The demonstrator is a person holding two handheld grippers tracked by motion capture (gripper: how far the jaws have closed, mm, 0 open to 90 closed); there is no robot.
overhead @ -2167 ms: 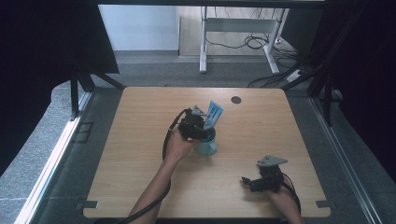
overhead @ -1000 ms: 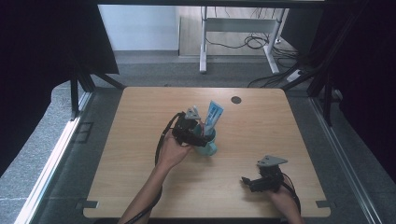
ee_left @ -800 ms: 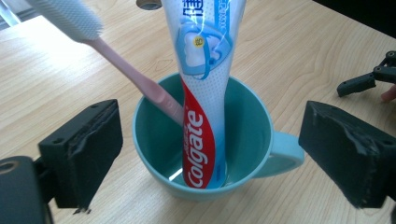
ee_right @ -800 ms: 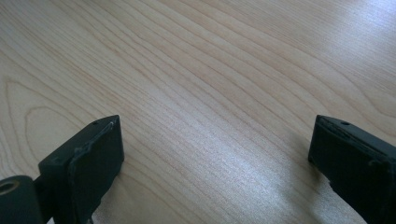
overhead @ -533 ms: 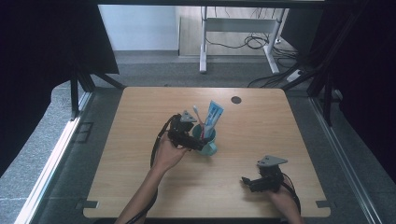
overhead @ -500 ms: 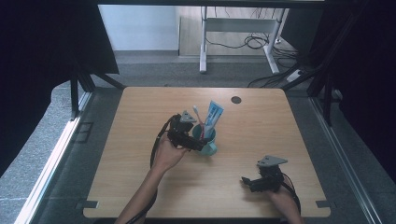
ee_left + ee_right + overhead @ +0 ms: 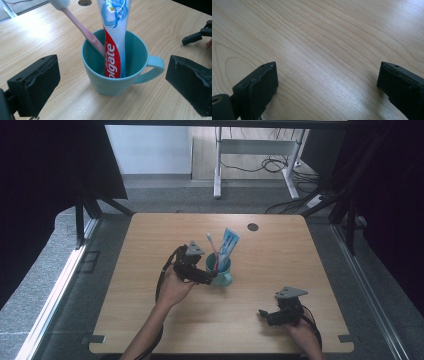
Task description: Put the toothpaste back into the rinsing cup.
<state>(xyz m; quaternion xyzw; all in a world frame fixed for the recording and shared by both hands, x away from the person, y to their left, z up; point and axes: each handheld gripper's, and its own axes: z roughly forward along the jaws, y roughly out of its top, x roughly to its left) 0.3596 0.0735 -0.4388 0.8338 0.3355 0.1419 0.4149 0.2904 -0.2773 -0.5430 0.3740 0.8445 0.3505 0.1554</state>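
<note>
A teal mug (image 7: pixel 220 273) (image 7: pixel 112 80) stands mid-table. In it lean a red, white and blue toothpaste tube (image 7: pixel 229 244) (image 7: pixel 113 50) and a pink toothbrush (image 7: pixel 214 252) (image 7: pixel 83 31), bristles up. My left gripper (image 7: pixel 209 277) (image 7: pixel 113 85) sits just left of the mug. Its jaws have just been opening and stand wide on either side of the mug without touching it. My right gripper (image 7: pixel 266 314) (image 7: pixel 327 87) rests near the table's front right, open over bare wood. It also appears far off in the left gripper view (image 7: pixel 197 36).
A dark round cable hole (image 7: pixel 253 226) (image 7: pixel 85 2) lies in the wooden table (image 7: pixel 280 255) behind the mug. Beyond the far edge, a white desk frame (image 7: pixel 260 150) and cables stand on the floor. Dark curtains flank both sides.
The left gripper has drawn back from over the mug toward the left and front, and its jaws have opened. The toothbrush now stands free in the mug. The right gripper has stayed still.
</note>
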